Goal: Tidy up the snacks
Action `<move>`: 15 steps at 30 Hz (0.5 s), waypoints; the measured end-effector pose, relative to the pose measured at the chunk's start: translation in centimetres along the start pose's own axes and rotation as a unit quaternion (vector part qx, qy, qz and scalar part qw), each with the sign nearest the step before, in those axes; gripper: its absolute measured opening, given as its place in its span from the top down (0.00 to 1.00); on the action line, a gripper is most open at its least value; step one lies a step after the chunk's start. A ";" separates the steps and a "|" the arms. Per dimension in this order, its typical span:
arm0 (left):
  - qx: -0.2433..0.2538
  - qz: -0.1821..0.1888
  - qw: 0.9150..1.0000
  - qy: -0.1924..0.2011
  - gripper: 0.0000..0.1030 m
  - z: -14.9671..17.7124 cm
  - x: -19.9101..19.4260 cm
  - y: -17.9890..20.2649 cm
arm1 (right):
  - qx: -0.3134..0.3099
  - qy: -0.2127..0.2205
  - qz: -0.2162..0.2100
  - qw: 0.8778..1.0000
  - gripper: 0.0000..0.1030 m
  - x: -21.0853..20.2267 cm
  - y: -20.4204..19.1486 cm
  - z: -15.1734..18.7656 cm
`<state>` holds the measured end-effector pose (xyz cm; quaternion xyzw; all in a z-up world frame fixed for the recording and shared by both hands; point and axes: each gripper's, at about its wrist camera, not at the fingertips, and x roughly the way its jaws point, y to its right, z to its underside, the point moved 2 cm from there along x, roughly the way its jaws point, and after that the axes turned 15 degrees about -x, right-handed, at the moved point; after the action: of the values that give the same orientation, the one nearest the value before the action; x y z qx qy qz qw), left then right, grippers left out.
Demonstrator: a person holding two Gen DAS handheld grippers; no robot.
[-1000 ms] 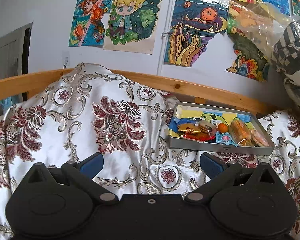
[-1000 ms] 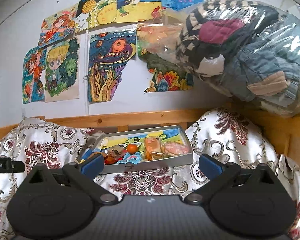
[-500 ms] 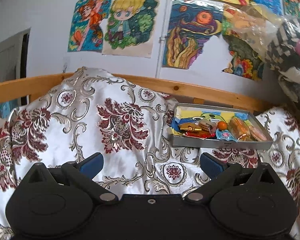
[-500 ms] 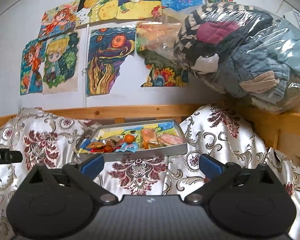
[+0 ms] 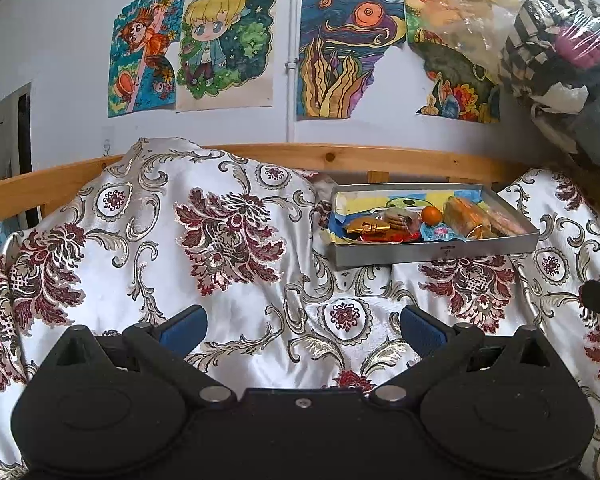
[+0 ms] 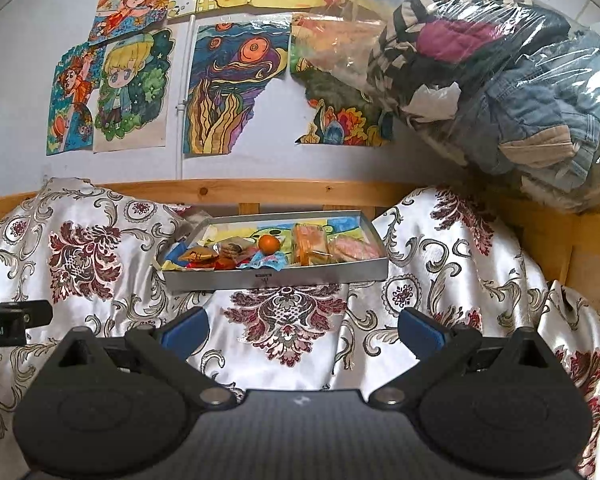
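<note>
A shallow grey metal tray (image 6: pixel 276 278) sits on a silky white bedspread with dark red floral medallions and silver scrolls (image 5: pixel 220 240), close to the bed's far edge and just in front of the pale wooden rail (image 6: pixel 260 190) that runs along it. The snacks lie inside the tray, crowded toward its near wall: a gold foil-wrapped packet (image 5: pixel 366 226) at the near left corner, a clear bag of brown cookies (image 5: pixel 398 218) behind it, a small round orange fruit (image 6: pixel 269 243) near the middle, a light blue wrapped sweet (image 5: pixel 440 234) against the near wall, an orange-tinted bag of bread (image 5: pixel 466 218) to the right of the fruit, and a pinkish wrapped pastry (image 6: pixel 352 249) toward the right end. The bedspread rises in a high fold left of the tray and another hump right of it, so the tray lies in a dip between them; nothing stands between the tray and either tool. The left gripper (image 5: pixel 302 326) hangs over the cloth well short of the tray, which lies ahead and to its right; its blue-padded jaws are spread wide with nothing between them. The right gripper (image 6: pixel 304 328) faces the tray almost head-on, also well short of it, jaws likewise spread and empty. Above the rail, a white wall carries colourful hand-painted pictures (image 6: pixel 236 88), and a large clear plastic sack of folded clothes (image 6: pixel 508 88) sits at the right, above the rail.
</note>
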<state>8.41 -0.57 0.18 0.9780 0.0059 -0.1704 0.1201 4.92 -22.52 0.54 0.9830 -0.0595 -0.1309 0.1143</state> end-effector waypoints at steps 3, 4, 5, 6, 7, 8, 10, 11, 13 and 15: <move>0.001 -0.004 1.000 -0.003 0.01 0.2 0.0 0.0 | -0.001 -0.001 -0.003 1.000 0.00 0.0 0.0 0.0; 0.001 -0.003 1.000 -0.003 0.01 0.3 -0.1 0.0 | -0.001 -0.002 -0.003 1.000 0.00 -0.1 0.0 0.1; 0.003 -0.001 1.000 -0.002 0.01 0.3 -0.2 -0.1 | 0.000 -0.003 -0.005 1.000 0.00 -0.1 0.0 0.1; 0.004 0.002 1.000 0.000 0.01 0.4 -0.3 -0.1 | 0.001 -0.004 -0.006 1.000 0.00 -0.1 0.0 0.1; 0.004 0.005 1.000 0.004 0.01 0.4 -0.4 0.0 | 0.001 -0.005 -0.008 1.000 0.00 -0.1 -0.1 0.2; 0.004 0.006 1.000 0.005 0.01 0.4 -0.5 -0.1 | 0.000 -0.006 -0.009 1.000 0.00 -0.1 -0.1 0.2; 0.005 0.008 1.000 0.006 0.01 0.5 -0.6 -0.1 | -0.001 -0.008 -0.009 1.000 0.00 -0.1 -0.1 0.2; 0.005 0.009 1.000 0.006 0.01 0.6 -0.7 -0.1 | -0.001 -0.008 -0.010 1.000 0.00 -0.1 -0.2 0.2; 0.007 0.009 1.000 0.005 0.01 0.7 -0.7 -0.1 | -0.003 -0.010 -0.012 1.000 0.00 -0.1 -0.2 0.2; 0.009 0.008 1.000 0.005 0.01 0.9 -0.7 -0.1 | -0.006 -0.011 -0.014 1.000 0.00 -0.1 -0.4 0.2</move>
<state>7.43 -0.61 -0.40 0.9798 -0.0032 -0.1649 0.1130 4.84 -22.23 0.24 0.9815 -0.0464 -0.1436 0.1178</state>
